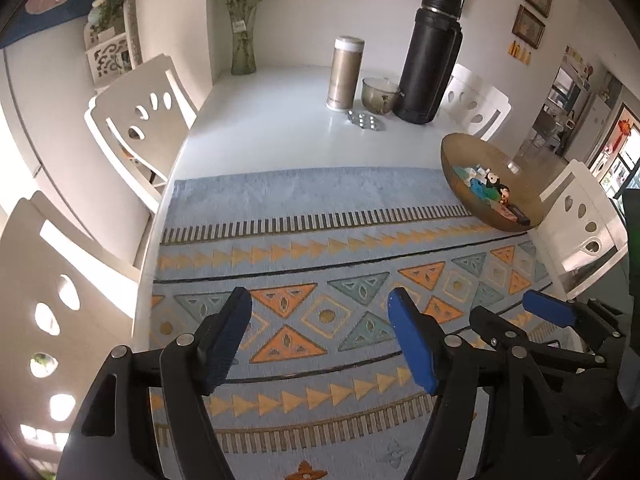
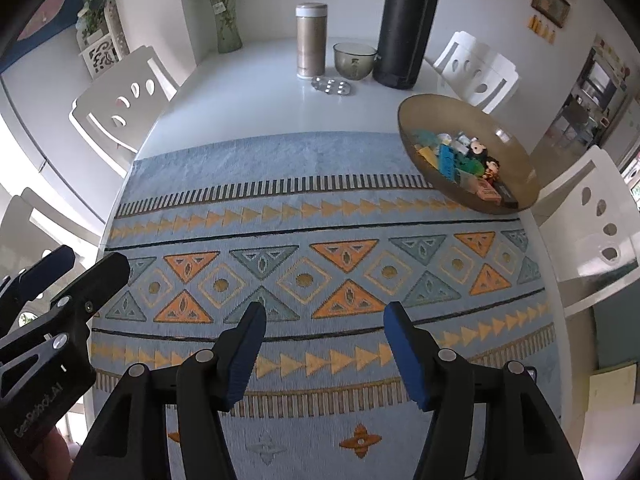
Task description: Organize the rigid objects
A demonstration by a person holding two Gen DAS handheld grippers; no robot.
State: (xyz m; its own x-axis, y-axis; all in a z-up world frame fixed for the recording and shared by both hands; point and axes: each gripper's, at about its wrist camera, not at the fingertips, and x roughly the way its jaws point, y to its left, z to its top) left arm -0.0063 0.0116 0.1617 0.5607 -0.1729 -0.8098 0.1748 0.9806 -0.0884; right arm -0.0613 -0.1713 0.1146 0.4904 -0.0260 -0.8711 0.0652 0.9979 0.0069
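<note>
Over patterned mat (image 2: 320,208), right gripper (image 2: 324,344) open, empty

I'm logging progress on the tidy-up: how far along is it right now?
Done, apparently: small toys and blocks sit piled in the wooden bowl, and no loose pieces show on the patterned mat. In hand: nothing; the left gripper and right gripper are open above the mat. Left: possibly nothing in view.

Black jaws frames carry blue ribbed pads (image 2: 244,356) and silver rivets (image 1: 185,339).
</note>
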